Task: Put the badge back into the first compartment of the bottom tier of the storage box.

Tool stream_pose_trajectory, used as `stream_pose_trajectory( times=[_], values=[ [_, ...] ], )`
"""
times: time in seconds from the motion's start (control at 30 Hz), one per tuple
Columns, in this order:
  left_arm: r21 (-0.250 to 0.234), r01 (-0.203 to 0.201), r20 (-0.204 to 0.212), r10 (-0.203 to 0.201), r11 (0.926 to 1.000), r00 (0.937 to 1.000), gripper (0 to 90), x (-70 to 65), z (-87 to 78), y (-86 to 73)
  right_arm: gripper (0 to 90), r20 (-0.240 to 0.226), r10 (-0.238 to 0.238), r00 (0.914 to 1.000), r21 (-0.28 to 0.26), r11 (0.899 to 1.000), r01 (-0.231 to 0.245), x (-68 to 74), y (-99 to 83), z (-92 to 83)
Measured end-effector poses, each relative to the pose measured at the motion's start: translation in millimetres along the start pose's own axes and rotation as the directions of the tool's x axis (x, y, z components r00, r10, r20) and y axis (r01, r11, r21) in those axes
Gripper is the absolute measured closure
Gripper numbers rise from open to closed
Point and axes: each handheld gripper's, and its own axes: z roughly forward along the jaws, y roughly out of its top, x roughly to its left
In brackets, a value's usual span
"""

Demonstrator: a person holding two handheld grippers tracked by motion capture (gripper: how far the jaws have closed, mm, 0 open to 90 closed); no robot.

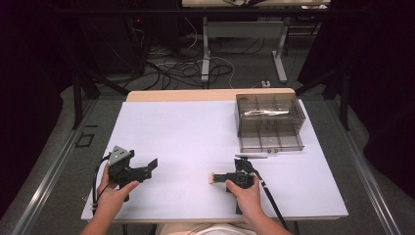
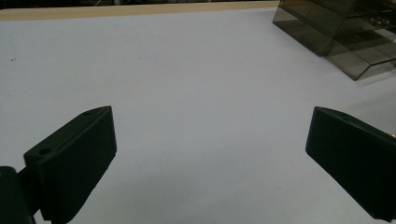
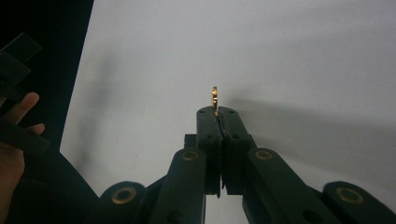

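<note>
My right gripper [image 1: 219, 177] lies low over the white table near the front middle, pointing left. Its jaws are shut on a small thin golden piece [image 1: 213, 178]. In the right gripper view that golden piece [image 3: 214, 98] sticks out edge-on past the pressed-together tips of the right gripper [image 3: 218, 113]. At the front left a hand holds my left gripper [image 1: 149, 168] just above the table, pointing right. In its own view the left gripper [image 2: 208, 154] stands wide open over bare white surface, with nothing between its jaws.
A smoky transparent drawer box [image 1: 269, 122] with several compartments stands at the back right of the white table [image 1: 186, 132]; its corner shows as the drawer box [image 2: 336, 32] in the left gripper view. Cables and table legs lie on the floor beyond.
</note>
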Motion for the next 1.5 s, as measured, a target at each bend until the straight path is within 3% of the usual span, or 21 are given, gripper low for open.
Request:
stream_pose_trajectory(
  times=[0.17, 0.33, 0.47, 0.53, 0.7, 1.03, 1.07, 1.1, 1.5],
  values=[
    [0.001, 0.0, 0.0, 0.0, 1.0, 1.0, 1.9, 0.2, 0.0, 0.0, 88.5, -0.007, -0.021, 0.9998, -0.006, 1.0, 0.021, -0.5, 1.5, -2.1],
    [0.001, -0.002, -0.003, 0.002, 1.0, 1.0, 1.9, 0.3, 0.1, -0.1, 88.5, -0.008, -0.003, 1.0, -0.022, 1.0, 0.003, 1.3, 4.6, -5.0],
    [0.004, -0.004, -0.003, 0.004, 1.0, 1.0, 1.9, 0.4, 0.1, -0.1, 88.5, -0.004, -0.017, 0.9998, -0.02, 1.0, 0.017, -0.1, 7.3, -8.5],
    [0.003, -0.004, -0.004, 0.004, 1.0, 1.0, 1.9, 0.4, 0.1, -0.1, 88.5, -0.016, 0.001, 0.9999, -0.035, 0.999, -0.002, 0.7, 8.5, -9.6],
    [0.004, 0.001, -0.001, -0.001, 1.0, 1.0, 1.9, 0.2, 0.3, -0.3, 88.5, -0.014, -0.015, 0.9998, -0.043, 0.999, 0.014, 0.0, 12.1, -13.4],
    [0.007, 0.004, -0.002, -0.004, 1.0, 1.0, 2.0, 0.5, 0.8, -0.6, 88.5, -0.012, 0.004, 0.9999, -0.074, 0.997, -0.005, -0.3, 20.1, -22.4],
    [0.007, 0.004, -0.002, -0.004, 1.0, 1.0, 2.0, 0.5, 0.8, -0.6, 88.5, -0.014, 0.022, 0.9997, -0.083, 0.996, -0.023, 0.9, 21.2, -22.9],
    [0.007, 0.004, -0.002, -0.004, 1.0, 1.0, 2.0, 0.8, 1.0, -0.6, 88.6, -0.017, 0.0, 0.9999, -0.08, 0.997, -0.001, -0.8, 21.9, -24.5],
    [0.007, 0.004, -0.001, -0.004, 1.0, 1.0, 2.0, 1.0, 1.1, -0.6, 88.5, -0.02, 0.031, 0.9993, -0.112, 0.993, -0.033, -2.3, 34.6, -39.1]
  ],
)
